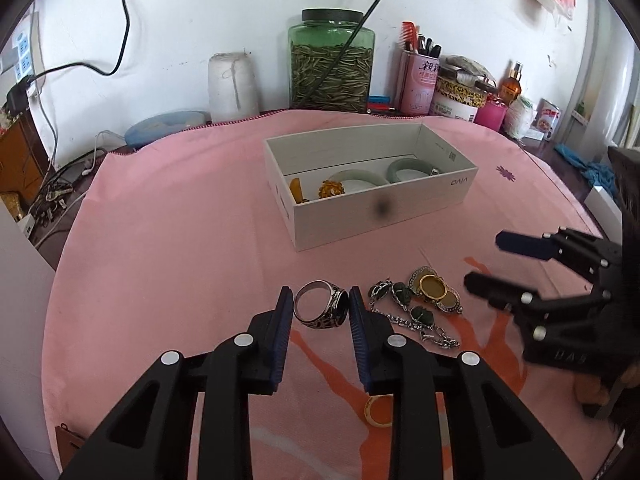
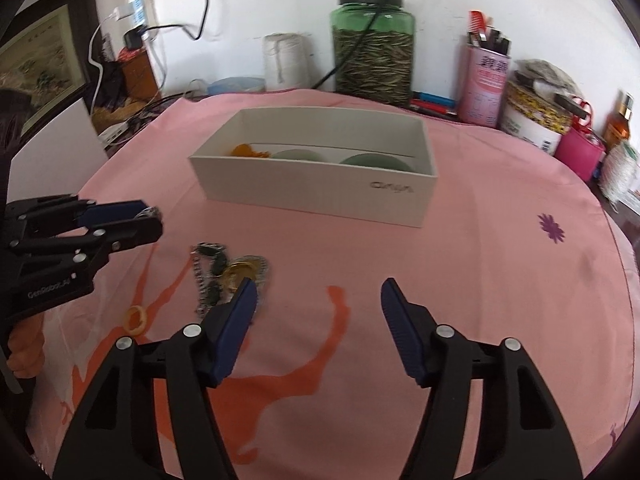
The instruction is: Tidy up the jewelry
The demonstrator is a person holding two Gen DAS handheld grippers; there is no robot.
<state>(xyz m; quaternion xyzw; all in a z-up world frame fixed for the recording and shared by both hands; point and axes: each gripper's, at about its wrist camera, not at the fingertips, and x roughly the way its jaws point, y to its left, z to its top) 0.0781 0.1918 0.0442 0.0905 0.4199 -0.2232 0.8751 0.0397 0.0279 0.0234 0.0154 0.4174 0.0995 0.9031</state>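
The left gripper (image 1: 320, 300) had its blue pads closed on the silver signet ring (image 1: 318, 309), one pad against each side of the band, down near the front edge of the pink tablecloth (image 1: 180, 240). It looked a hard, smooth, light little thing, apt to squirt out, so a grip across the band's flanks seemed the right hold. Just beside it lay the dark-stone chain bracelet (image 1: 408, 312), limp and likely to snag, and the gold ring (image 1: 431, 285) resting on a bezel pendant. The right gripper (image 2: 318, 298) hovered wide and empty close by. The white box (image 1: 376, 204), toward the cloth's back edge, already held jade bangles (image 1: 408, 169).
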